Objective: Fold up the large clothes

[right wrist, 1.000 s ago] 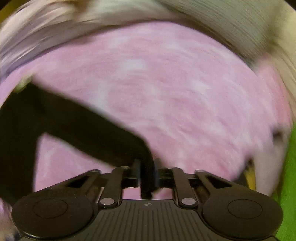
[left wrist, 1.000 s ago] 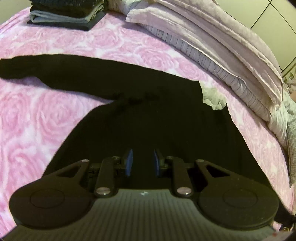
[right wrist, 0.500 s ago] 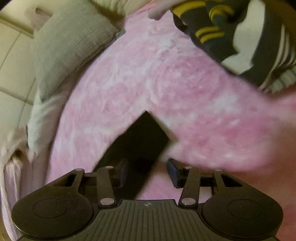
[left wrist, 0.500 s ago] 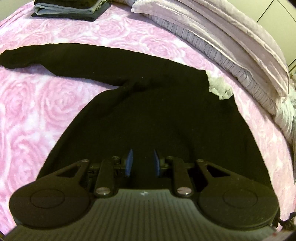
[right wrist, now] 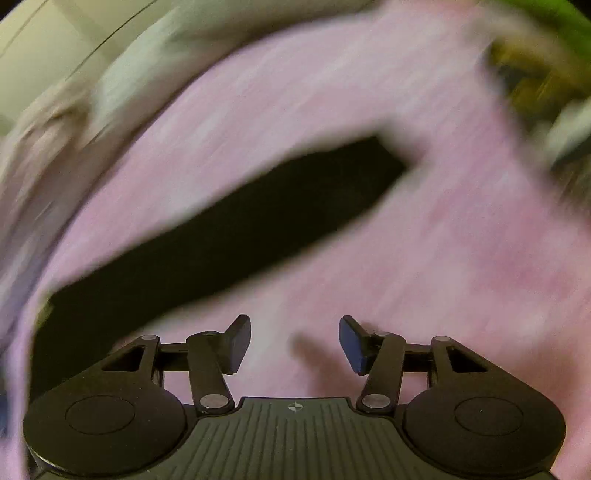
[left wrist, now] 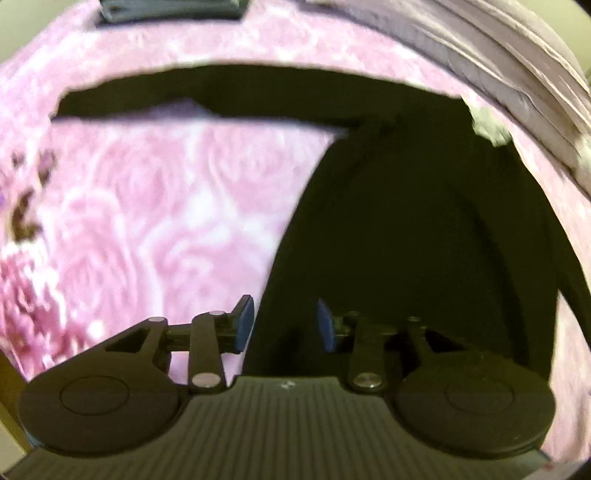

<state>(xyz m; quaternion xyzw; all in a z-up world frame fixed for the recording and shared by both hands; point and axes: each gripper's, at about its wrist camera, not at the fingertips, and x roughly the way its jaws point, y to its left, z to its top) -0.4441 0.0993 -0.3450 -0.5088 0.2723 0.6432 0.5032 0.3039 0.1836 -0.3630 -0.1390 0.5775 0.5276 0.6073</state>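
Note:
A black long-sleeved top (left wrist: 413, 221) lies spread flat on the pink rose-patterned bedspread (left wrist: 166, 206). One sleeve (left wrist: 207, 94) stretches out to the left. My left gripper (left wrist: 284, 321) hangs open over the left hem edge of the top, nothing between its blue pads. In the blurred right wrist view the other black sleeve (right wrist: 236, 225) lies diagonally on the bedspread (right wrist: 461, 258). My right gripper (right wrist: 293, 343) is open and empty, just short of that sleeve.
Pillows in pale lilac covers (left wrist: 517, 66) line the far right of the bed. A stack of folded dark clothes (left wrist: 170, 9) sits at the far edge. A grey-white pillow (right wrist: 147, 66) and a dark and yellow garment (right wrist: 528, 85) lie beyond the right sleeve.
My right gripper has let go of the sleeve and opened wide; the sleeve now lies flat. My left gripper has opened wider and shifted left to the hem edge.

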